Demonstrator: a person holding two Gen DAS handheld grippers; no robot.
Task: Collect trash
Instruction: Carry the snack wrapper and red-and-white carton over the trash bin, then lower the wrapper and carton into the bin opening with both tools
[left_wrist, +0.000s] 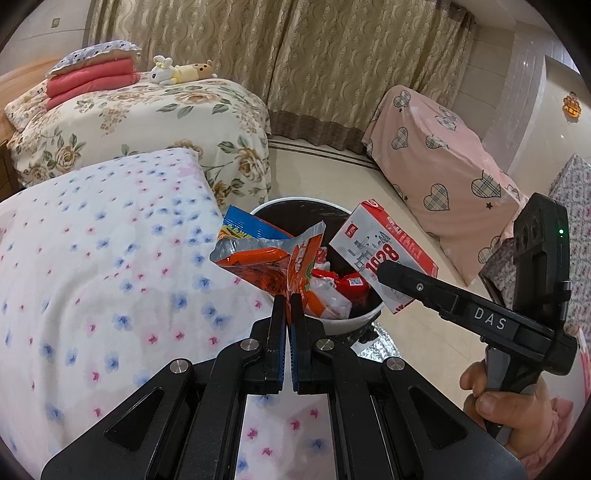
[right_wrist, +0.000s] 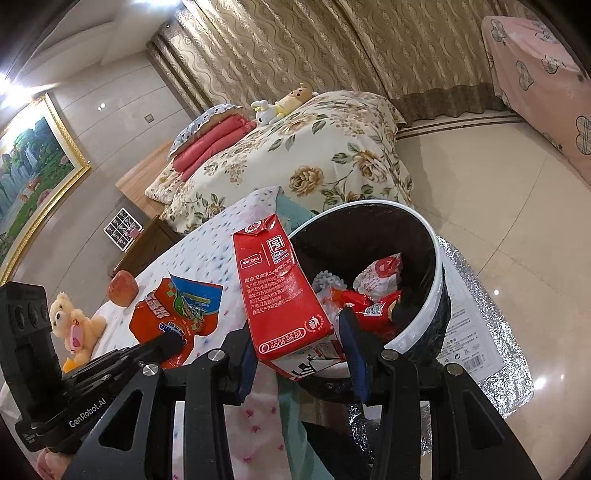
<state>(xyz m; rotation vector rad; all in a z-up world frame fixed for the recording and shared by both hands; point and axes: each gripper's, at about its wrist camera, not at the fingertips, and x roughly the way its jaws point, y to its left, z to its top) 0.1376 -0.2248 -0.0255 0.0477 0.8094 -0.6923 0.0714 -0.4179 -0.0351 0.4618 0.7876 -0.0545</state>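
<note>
My left gripper (left_wrist: 288, 297) is shut on an orange and blue snack wrapper (left_wrist: 266, 254) and holds it over the near rim of a white-rimmed trash bin (left_wrist: 347, 323). The wrapper also shows in the right wrist view (right_wrist: 177, 314). My right gripper (right_wrist: 299, 343) is shut on a red and white milk carton (right_wrist: 280, 291), held at the bin's rim (right_wrist: 439, 273). In the left wrist view the carton (left_wrist: 380, 254) hangs over the bin's right side. Red and white wrappers (right_wrist: 373, 306) lie inside the bin.
A table with a floral cloth (left_wrist: 92, 258) lies left of the bin, with an apple (right_wrist: 122, 288) and a small teddy bear (right_wrist: 74, 325) on it. A floral bed (left_wrist: 147, 125) stands behind. A pink heart-patterned cover (left_wrist: 436, 166) is at right. A silver foil mat (right_wrist: 491, 332) lies under the bin.
</note>
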